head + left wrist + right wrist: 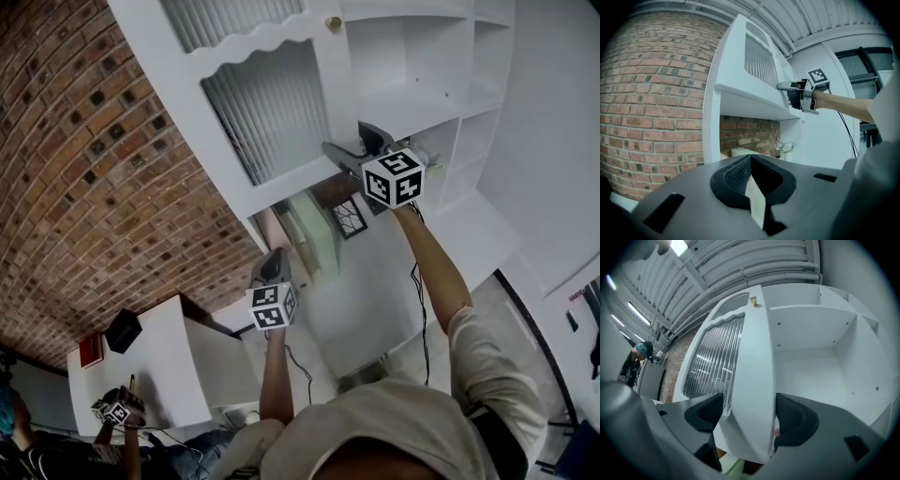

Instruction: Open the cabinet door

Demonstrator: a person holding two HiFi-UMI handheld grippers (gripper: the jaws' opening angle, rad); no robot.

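Top of cabinet door beyond head view's upper edge

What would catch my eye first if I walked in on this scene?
A white cabinet door with ribbed glass stands swung open at the top centre of the head view, its edge between the spread right tongs. A red brick wall fills the left, and bare white shelves show to the door's right.
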